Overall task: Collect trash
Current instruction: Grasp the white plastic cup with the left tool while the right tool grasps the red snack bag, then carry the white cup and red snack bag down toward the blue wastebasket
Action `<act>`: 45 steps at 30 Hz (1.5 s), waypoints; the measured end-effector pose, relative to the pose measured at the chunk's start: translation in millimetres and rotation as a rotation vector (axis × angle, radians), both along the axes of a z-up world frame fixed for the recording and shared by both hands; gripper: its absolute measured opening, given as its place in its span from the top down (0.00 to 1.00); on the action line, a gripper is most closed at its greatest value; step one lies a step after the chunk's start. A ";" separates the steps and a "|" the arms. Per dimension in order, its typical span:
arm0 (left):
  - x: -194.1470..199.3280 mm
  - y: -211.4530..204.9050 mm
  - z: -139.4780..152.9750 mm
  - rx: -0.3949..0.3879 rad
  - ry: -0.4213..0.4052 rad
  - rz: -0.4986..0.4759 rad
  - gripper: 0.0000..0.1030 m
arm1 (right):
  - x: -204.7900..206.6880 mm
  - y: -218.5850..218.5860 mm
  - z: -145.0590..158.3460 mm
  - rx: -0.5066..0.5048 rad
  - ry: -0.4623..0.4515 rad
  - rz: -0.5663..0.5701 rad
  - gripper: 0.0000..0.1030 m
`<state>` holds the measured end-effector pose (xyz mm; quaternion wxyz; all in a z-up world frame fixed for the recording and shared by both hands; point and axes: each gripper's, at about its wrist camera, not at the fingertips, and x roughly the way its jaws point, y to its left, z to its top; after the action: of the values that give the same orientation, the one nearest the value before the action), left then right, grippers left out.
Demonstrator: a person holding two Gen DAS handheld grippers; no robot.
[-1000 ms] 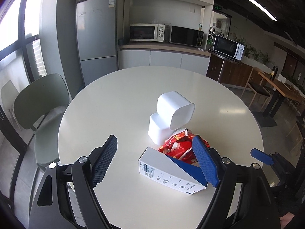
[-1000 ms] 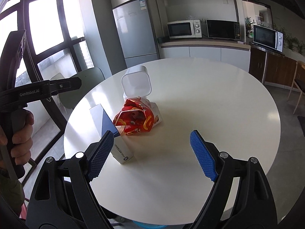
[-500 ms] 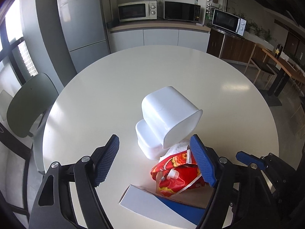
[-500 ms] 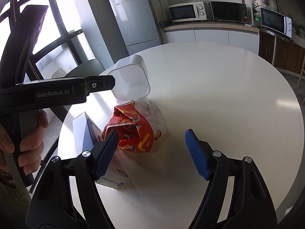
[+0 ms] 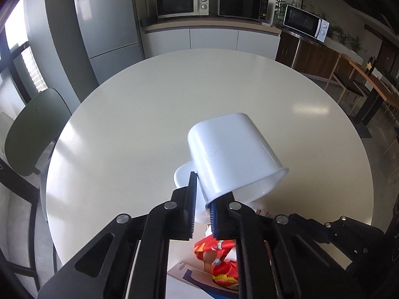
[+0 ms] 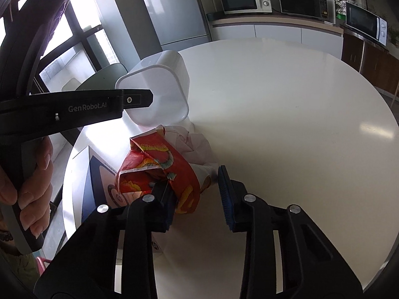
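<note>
My left gripper [image 5: 202, 211] is shut on the rim of a white plastic bin [image 5: 232, 154], which is tilted with its mouth toward me; the bin shows in the right wrist view [image 6: 159, 92] too. My right gripper [image 6: 197, 196] has closed around a crumpled red snack wrapper [image 6: 159, 159] lying on the round white table [image 6: 286, 114]. White crumpled tissue [image 6: 189, 139] lies behind the wrapper. A white and blue box [image 6: 99, 174] lies left of it. The wrapper [image 5: 217, 256] and box [image 5: 192, 276] show below my left fingers.
A white lid or second container [image 5: 184, 177] lies on the table under the bin. A green chair [image 5: 32, 134] stands at the table's left. Fridge [image 5: 109, 20], counter and microwaves [image 5: 182, 3] are beyond the table's far edge.
My left gripper moved in and closed on the bin's rim. My right gripper moved forward and narrowed around the red wrapper.
</note>
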<state>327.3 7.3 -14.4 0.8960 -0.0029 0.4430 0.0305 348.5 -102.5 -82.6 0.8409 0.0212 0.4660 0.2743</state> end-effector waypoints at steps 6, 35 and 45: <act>-12.0 13.6 13.6 -0.061 -0.079 0.042 0.98 | -1.7 -13.3 -0.8 0.008 -0.012 -0.055 0.93; -177.7 35.0 61.5 -0.204 -0.337 0.081 0.98 | -101.9 -99.6 65.5 0.110 -0.201 -0.194 0.95; -233.7 24.7 49.1 -0.201 -0.333 -0.004 0.98 | -154.2 -109.8 82.3 0.123 -0.235 -0.149 0.95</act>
<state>93.7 32.1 34.7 0.9522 -0.0964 0.2895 -0.0166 194.3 -212.3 -0.2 0.9048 0.0747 0.3437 0.2399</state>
